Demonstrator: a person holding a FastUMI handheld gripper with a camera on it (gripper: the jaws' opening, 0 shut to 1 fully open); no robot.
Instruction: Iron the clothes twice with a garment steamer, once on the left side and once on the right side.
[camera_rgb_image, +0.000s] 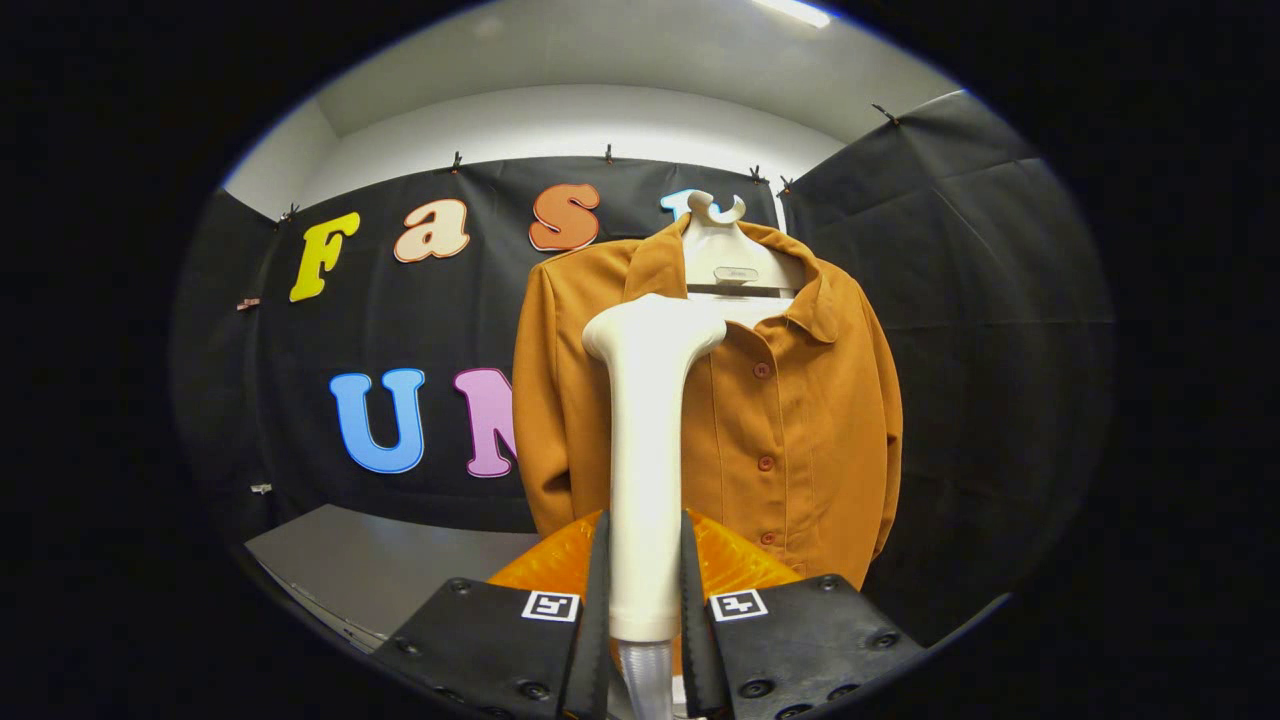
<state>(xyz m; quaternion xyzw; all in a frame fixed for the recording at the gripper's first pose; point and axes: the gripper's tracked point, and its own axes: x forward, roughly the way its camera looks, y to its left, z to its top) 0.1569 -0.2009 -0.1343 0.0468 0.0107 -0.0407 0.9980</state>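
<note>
Steamer: a pale, upright wand standing between the fingers of the gripper, its handle running up from the fingers and ending in a wider head turned toward the jacket. Both fingers press on the lower handle from either side, so the gripper is clamped on the steamer. A translucent hose leaves the handle's base below the fingers.

Jacket: a rust-orange, collared, button-front garment hanging beyond the fingers, directly behind the steamer. The steamer head sits in front of the jacket's upper part, on the side of the button line nearer the coloured letters; whether head and cloth touch cannot be told. Four buttons show down the front. One sleeve hangs at each side.

Hanger: a pale, broad-shouldered hanger inside the open collar, its hook rising above the jacket.

Orange object: a ribbed, glossy orange mass just ahead of the fingers, behind the steamer's handle and below the jacket's hem; what it is cannot be told.

Tabletop: a grey surface beside the fingers, below the black cloth wall.
</note>
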